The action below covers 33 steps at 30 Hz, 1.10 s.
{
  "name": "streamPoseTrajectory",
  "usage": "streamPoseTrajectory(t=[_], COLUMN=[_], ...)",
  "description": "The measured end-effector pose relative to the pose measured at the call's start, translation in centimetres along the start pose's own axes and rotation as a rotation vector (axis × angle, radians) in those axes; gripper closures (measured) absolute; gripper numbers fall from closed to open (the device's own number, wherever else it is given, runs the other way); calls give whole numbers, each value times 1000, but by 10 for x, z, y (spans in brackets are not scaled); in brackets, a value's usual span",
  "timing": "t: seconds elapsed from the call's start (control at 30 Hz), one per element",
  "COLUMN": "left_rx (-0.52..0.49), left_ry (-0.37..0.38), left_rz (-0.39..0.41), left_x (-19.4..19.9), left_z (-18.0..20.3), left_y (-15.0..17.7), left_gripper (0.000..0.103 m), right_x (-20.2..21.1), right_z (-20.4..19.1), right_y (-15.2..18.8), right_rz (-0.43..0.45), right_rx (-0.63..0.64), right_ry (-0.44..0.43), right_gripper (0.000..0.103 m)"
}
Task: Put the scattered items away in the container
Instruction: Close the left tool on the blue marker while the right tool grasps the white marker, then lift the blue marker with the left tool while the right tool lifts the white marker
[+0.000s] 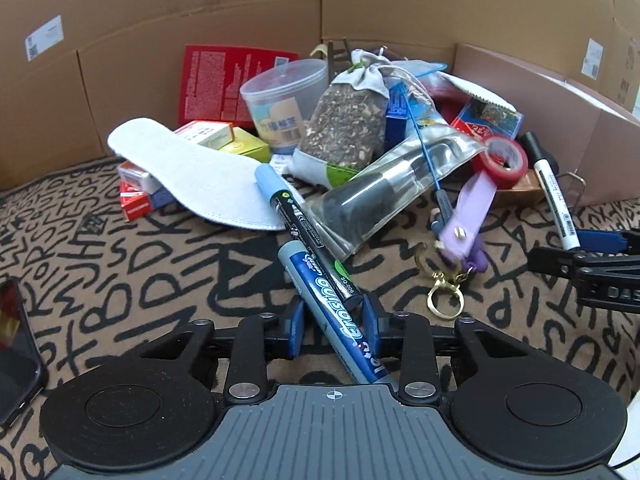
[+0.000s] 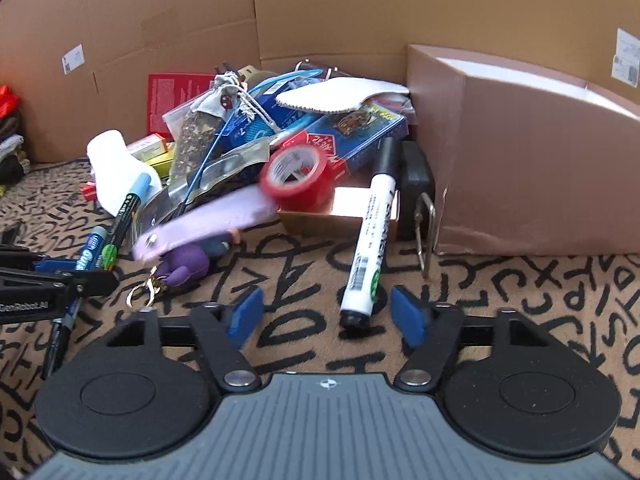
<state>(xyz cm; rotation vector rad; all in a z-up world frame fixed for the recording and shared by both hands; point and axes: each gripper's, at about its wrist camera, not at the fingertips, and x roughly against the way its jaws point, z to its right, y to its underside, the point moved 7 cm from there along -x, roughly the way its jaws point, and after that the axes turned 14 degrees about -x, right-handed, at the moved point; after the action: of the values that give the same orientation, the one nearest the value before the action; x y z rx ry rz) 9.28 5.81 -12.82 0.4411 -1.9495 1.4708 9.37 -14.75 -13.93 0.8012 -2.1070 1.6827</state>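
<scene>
My left gripper (image 1: 332,318) is shut on a blue erasable marker (image 1: 348,332). A black marker with a pale blue cap (image 1: 296,216) lies against it, its end by the right pad. Both markers point toward the pile. My right gripper (image 2: 326,316) stands open just above the patterned cloth. The butt end of a white marker (image 2: 370,240) lies between its blue pads, touching neither. The pinkish-brown box (image 2: 540,168) stands to the right of the pile, its inside hidden.
The pile holds a red tape roll (image 2: 296,172), a lilac strap with a keyring (image 2: 208,220), a white insole (image 1: 192,168), a herb sachet (image 1: 344,124), a plastic tub (image 1: 284,96) and small boxes. Cardboard walls close the back. A phone (image 1: 16,340) lies far left.
</scene>
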Motion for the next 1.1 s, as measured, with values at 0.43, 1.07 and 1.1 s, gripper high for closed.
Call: streamPoseTrajectory(t=[0.43, 1.07, 1.1], left_rx=[-41, -92, -97], left_ry=[41, 79, 79], left_rz=[-13, -32, -43], left_x=[20, 29, 30], left_z=[17, 32, 32], left_y=[12, 10, 13], left_gripper=[83, 49, 50], right_x=[25, 63, 60], right_z=[4, 7, 6], right_y=[9, 22, 21], right_rz=[-38, -48, -44], right_rx=[13, 55, 62], right_ry=[-28, -12, -10], right_gripper=[84, 70, 70])
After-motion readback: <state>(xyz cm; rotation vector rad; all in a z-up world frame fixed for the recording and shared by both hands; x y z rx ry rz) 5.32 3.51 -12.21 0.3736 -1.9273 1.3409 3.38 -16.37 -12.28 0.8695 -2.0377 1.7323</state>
